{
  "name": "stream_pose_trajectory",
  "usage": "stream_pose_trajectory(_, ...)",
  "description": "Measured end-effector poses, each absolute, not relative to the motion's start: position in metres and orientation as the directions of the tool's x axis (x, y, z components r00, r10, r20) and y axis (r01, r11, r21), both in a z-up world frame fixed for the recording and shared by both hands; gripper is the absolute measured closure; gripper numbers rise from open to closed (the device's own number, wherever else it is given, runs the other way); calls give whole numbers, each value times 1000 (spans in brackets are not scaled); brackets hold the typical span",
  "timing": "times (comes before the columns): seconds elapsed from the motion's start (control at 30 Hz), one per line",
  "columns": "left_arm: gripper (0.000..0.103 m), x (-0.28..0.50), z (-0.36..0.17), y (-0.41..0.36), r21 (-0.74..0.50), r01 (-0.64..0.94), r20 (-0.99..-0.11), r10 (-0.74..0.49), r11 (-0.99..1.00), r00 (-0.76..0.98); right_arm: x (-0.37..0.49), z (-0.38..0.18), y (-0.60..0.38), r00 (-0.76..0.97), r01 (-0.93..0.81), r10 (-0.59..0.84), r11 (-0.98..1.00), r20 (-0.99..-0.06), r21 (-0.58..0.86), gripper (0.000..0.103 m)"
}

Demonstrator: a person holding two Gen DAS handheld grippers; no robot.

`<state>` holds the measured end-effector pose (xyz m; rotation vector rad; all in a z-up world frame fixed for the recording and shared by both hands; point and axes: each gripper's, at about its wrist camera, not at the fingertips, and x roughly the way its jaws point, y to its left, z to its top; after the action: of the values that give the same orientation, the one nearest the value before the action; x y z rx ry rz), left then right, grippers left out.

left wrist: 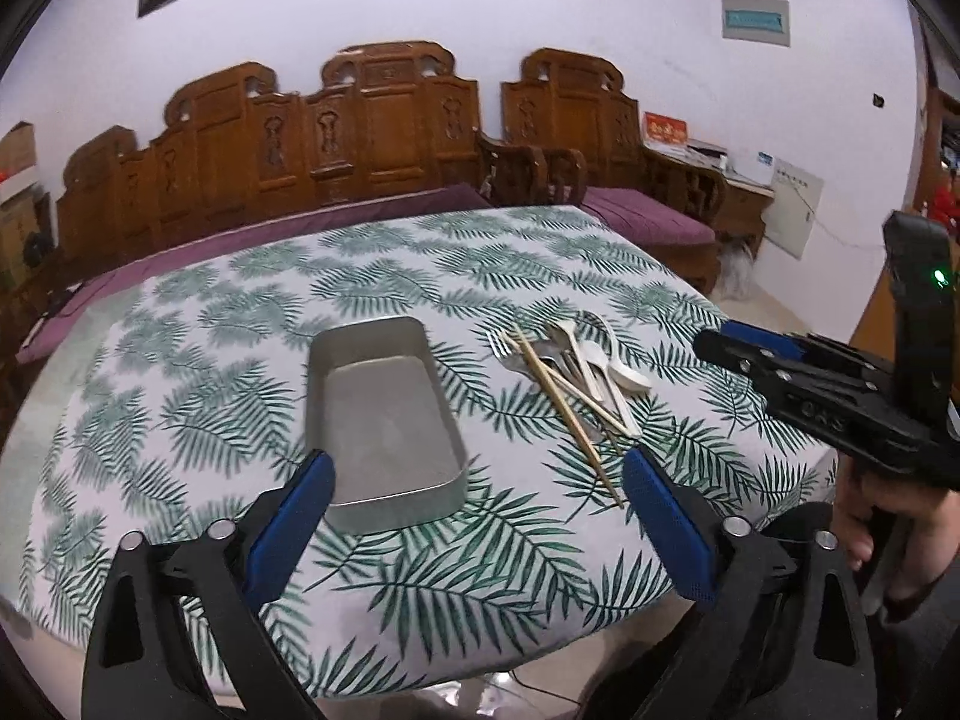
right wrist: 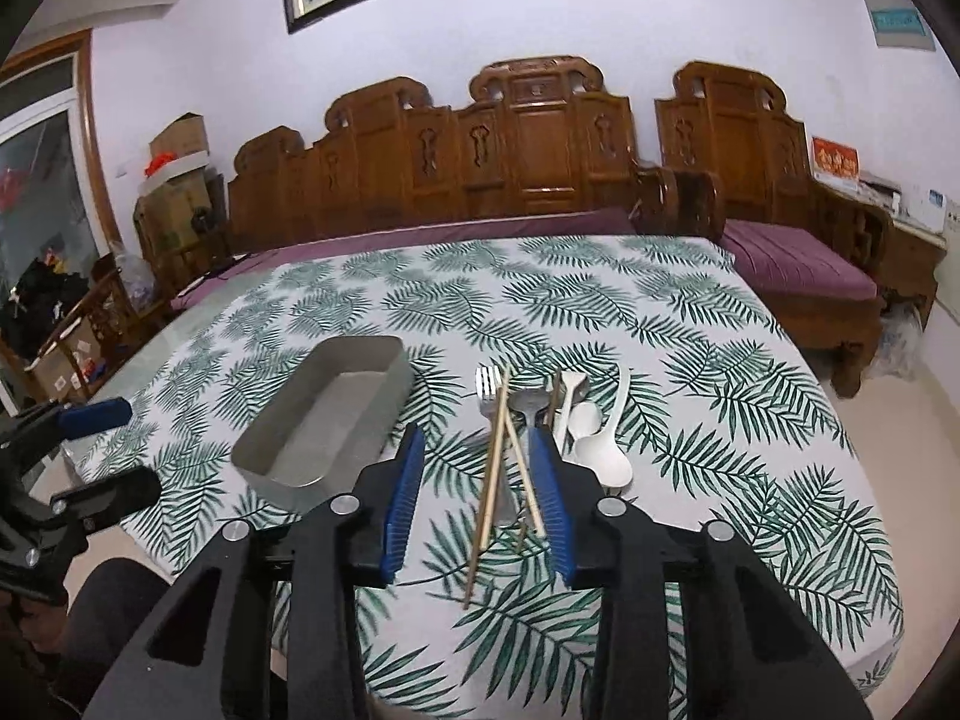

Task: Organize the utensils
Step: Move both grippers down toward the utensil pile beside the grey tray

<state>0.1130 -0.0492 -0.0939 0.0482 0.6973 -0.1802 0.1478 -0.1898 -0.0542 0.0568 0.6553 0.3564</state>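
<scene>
An empty metal tray [left wrist: 384, 414] lies on the leaf-patterned tablecloth [left wrist: 240, 312]; it also shows in the right wrist view [right wrist: 324, 420]. To its right lies a pile of utensils: wooden chopsticks [left wrist: 564, 408] [right wrist: 492, 468], metal forks [left wrist: 510, 351] [right wrist: 487, 384] and white spoons [left wrist: 624, 375] [right wrist: 600, 450]. My left gripper [left wrist: 477, 462] is open and empty above the tray's near end. My right gripper [right wrist: 477, 432] is open and empty, just above the chopsticks and forks. It shows from the side at the right edge of the left wrist view [left wrist: 720, 342].
A carved wooden bench [right wrist: 528, 162] with purple cushions stands behind the table. The table's right edge [right wrist: 864, 516] drops to the floor. Boxes and clutter [right wrist: 174, 180] stand at the far left.
</scene>
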Motion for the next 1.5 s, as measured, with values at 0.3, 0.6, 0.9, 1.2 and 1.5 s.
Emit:
stream_pose_trajectory(0.3, 29, 154, -124, -72, -44, 224, -702, -189, 974, 686, 180, -87, -205, 705, -263, 323, 946, -631, 191, 71)
stream_pose_trajectory(0.6, 42, 193, -178, -98, -104, 206, -782, -208, 973, 588, 193, -116, -214, 677, -240, 331, 944, -658, 227, 73)
stream_pose_trajectory(0.9, 47, 215, -219, -127, -125, 207, -828, -217, 970, 517, 198, -130, -225, 669, -205, 329, 944, -667, 260, 73)
stream_pose_trajectory(1.2, 59, 219, -232, -140, -72, 218, -852, -174, 973, 494, 201, -134, -227, 671, -198, 337, 940, -660, 279, 73)
stream_pose_trajectory(1.5, 99, 209, -230, -115, -110, 203, -857, -196, 973, 476, 201, -138, -216, 646, -245, 385, 923, -659, 298, 73)
